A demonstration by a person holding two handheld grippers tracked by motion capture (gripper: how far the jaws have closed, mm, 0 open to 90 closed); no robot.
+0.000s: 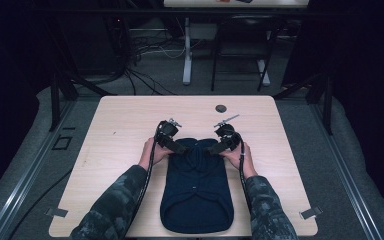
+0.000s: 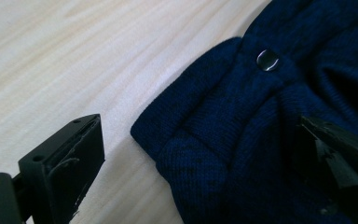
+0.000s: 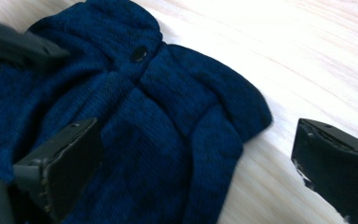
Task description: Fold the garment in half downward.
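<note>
A dark navy knitted garment [image 1: 196,192] lies flat on the wooden table [image 1: 120,125], its lower hem toward the front edge. My left gripper [image 1: 181,148] is at its top left corner, my right gripper [image 1: 213,148] at its top right corner. In the left gripper view, the left gripper [image 2: 200,135] is open, one jaw over bare wood and the other over the knit beside a dark snap button [image 2: 267,59]. In the right gripper view, the right gripper [image 3: 200,135] is open astride the folded sleeve corner [image 3: 242,112], near the button [image 3: 139,53].
A round dark grommet [image 1: 221,108] sits near the table's far edge. Metal clips [image 1: 57,212] mark the front corners. Beyond the table are another desk's white leg [image 1: 187,50] and floor cables [image 1: 140,75]. The person's camouflage sleeves [image 1: 115,205] flank the garment.
</note>
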